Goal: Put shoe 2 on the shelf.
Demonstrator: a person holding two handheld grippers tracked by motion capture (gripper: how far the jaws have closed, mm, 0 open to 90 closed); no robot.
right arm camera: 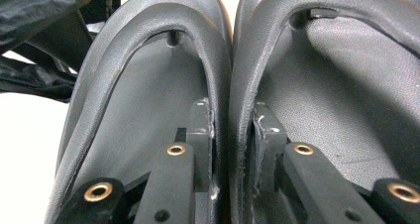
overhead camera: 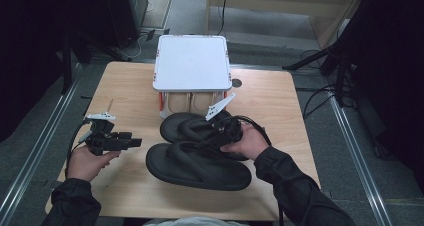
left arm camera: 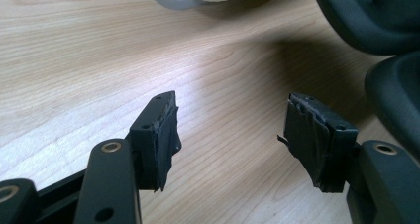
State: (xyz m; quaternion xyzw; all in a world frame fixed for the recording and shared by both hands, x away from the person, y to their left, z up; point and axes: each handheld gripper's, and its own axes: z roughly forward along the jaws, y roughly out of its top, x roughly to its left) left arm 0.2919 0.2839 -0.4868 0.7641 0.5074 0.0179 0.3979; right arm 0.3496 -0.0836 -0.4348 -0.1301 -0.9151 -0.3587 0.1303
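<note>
Two black thong sandals lie side by side on the wooden table (overhead camera: 125,86), the near sandal (overhead camera: 197,166) in front of the far sandal (overhead camera: 182,126). My right gripper (overhead camera: 220,132) reaches in from the right. In the right gripper view its jaws sit one inside each sandal, and my right gripper (right arm camera: 232,135) is shut on the two inner straps, left strap (right arm camera: 218,60) pressed against right strap (right arm camera: 242,60). My left gripper (overhead camera: 134,142) hovers left of the sandals. It stands open over bare wood (left arm camera: 230,135), with the sandals' edges (left arm camera: 396,95) to its right.
A white lidded box (overhead camera: 191,62) stands at the back middle of the table, with a beige pair of shoes (overhead camera: 182,102) tucked in its open front. A small dark hole (overhead camera: 236,82) marks the table right of the box. Metal floor rails run along both sides.
</note>
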